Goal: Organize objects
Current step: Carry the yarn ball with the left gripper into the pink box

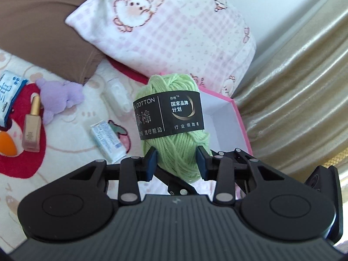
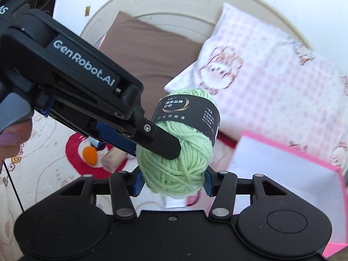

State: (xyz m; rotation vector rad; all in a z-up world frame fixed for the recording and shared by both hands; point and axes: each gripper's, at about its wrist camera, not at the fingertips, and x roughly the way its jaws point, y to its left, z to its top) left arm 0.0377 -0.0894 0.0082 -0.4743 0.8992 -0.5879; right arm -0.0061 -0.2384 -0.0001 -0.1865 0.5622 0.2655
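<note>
Left gripper [image 1: 176, 163]: I have it clamped on the lower end of the yarn [image 1: 174, 128], one blue pad on each side.
Right gripper [image 2: 173, 182]: I see it clamped on the same yarn [image 2: 176, 163] from below, pads pressing both flanks.
Yarn: pale green skein with a black paper band, held in the air above the bed [image 1: 71, 130] by both grippers, upright in the left view and leaning in the right.
Left gripper from the right camera [image 2: 165, 148]: it reaches in from upper left, one black finger lying across the skein.
Box [image 1: 228, 121]: pink, white inside, open, just behind and below the yarn.
Pillow [image 1: 169, 28]: pink check, behind the box.
Bed clutter: bottle [image 1: 32, 130], purple plush [image 1: 58, 100], small packet [image 1: 107, 139], all left of the yarn.
Thumb [image 2: 13, 137]: at the left edge of the right view.
</note>
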